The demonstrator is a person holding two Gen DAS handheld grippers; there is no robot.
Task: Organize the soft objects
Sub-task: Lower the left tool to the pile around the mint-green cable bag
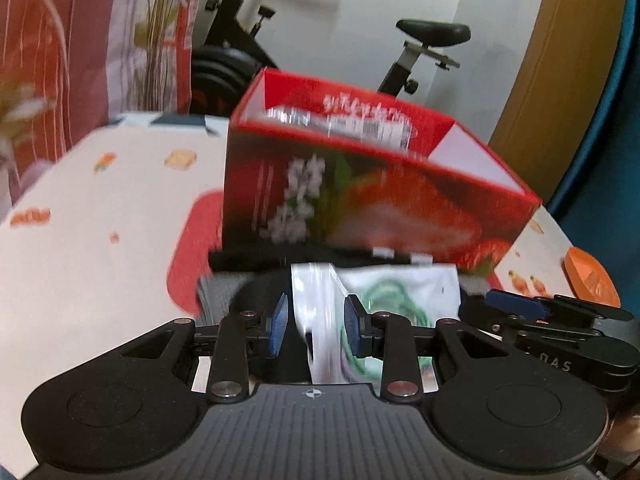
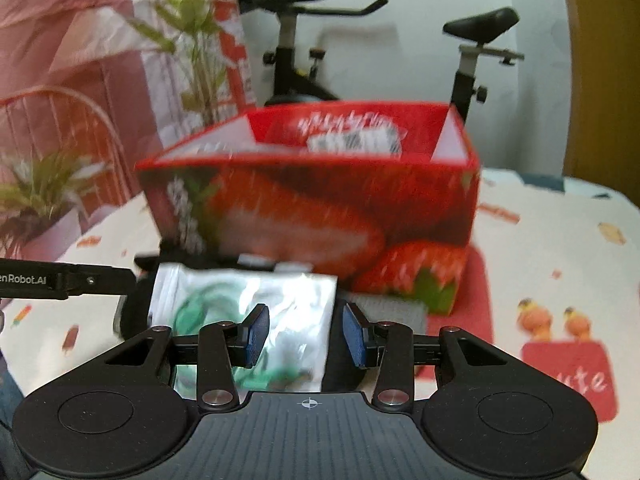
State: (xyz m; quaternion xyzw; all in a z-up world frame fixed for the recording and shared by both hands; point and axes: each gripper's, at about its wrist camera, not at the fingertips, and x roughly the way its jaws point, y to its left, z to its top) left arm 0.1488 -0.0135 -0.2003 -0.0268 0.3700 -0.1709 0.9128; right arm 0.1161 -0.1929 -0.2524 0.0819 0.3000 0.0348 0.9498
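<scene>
From my left wrist, my left tool (image 1: pixel 315 325) stands apart astride the left edge of the clear packet (image 1: pixel 384 300), which lies on dark cloth just before the red strawberry box (image 1: pixel 360 200). From my right wrist, my right tool (image 2: pixel 306 335) is likewise apart over the packet's (image 2: pixel 240 300) right edge. Slick film might slip out if I pinch only a corner.

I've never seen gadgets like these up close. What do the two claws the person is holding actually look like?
Both are matte black. The left claw and right claw each have two blue ribbed pads on jointed black links with silver rivets, two round discs and a ribbed grey plate bearing a small crosshair mark. White lettering runs along the sides, partly cut off. No cables or sleeves show.
</scene>
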